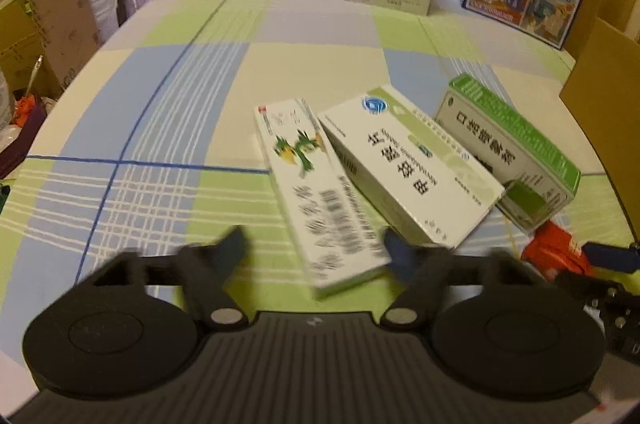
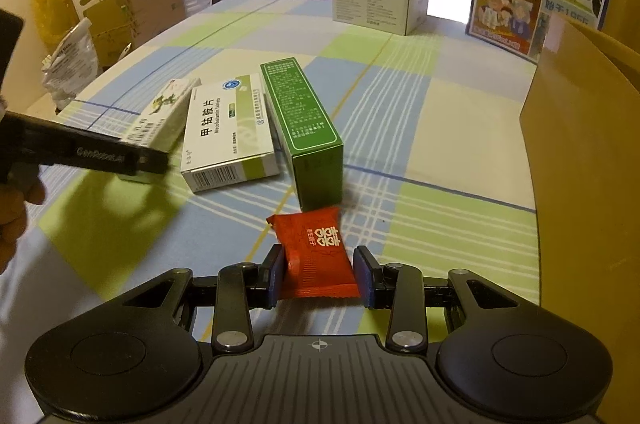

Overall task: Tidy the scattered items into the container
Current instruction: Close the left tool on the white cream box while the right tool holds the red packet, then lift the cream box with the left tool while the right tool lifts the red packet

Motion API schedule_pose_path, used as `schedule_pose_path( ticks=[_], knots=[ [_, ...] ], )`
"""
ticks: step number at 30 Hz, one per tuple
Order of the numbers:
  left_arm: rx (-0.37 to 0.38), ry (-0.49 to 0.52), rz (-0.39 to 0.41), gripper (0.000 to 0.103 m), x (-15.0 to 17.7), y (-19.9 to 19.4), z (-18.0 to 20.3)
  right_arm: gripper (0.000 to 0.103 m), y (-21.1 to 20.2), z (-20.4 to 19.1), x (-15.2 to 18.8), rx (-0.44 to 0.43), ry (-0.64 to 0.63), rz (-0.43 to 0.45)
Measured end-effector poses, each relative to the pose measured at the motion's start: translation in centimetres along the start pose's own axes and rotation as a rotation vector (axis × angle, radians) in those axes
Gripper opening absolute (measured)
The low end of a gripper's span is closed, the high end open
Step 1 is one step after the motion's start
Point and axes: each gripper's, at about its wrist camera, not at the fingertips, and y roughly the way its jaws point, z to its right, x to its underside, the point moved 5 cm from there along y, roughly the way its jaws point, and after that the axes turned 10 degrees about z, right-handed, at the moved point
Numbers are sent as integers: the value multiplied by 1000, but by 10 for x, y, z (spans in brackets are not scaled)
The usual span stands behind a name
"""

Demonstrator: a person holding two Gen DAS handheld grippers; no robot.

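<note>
Right hand-held gripper (image 2: 320,274) is clenched on a red foil sachet (image 2: 314,256), both pads pressing its crinkled sides, held low over the bench (image 2: 440,128). Left hand-held gripper (image 1: 314,250) straddles the near end of the white box with the green bird print (image 1: 316,192); one pad looks to be at the box edge, the other apart from it, blur too heavy to call, so cannot tell if it grips. Risk: that box lies against the white-and-green tablet box (image 1: 404,164), so a skewed close could shove both or pinch only a corner. The sachet is soft and may slip. The green carton (image 2: 304,116) lies just right of the tablet box. A brown cardboard container (image 2: 580,128) stands at far right.
</note>
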Motion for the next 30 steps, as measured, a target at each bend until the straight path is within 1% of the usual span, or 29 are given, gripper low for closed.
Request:
schedule_pose_path(
  ticks=[1,2,4,6,11,13,14,15,16,20,25,30],
  knots=[
    [-7,12,4,37,1,-2,0,34,0,0,0,-1,1,-2],
    [-8,23,0,36,2,-5,0,34,0,0,1,-3,1,-5],
    [14,28,-12,35,8,-12,0,34,-2,-2,2,-9,-2,-11],
    [22,61,-25,33,17,-25,1,34,-6,-4,4,-11,-3,-19],
    [43,111,-52,33,52,-69,3,34,-21,-14,11,-24,5,-40],
    [48,115,-62,33,63,-84,2,34,-24,-21,13,-28,-10,-40],
    [51,115,-63,38,67,-89,2,34,-24,-23,14,-27,-17,-41],
    [51,112,-61,48,68,-92,2,34,-24,-24,15,-28,-24,-43],
    [48,106,-56,51,67,-93,1,34,-23,-25,16,-31,-28,-43],
    [36,88,-39,53,58,-87,-3,35,-21,-25,18,-27,-45,-39],
    [37,80,-36,53,51,-70,-3,38,-16,-24,20,-32,-57,-39],
    [42,79,-26,52,48,-61,-1,39,-10,-27,18,-38,-84,-22]
  ],
)
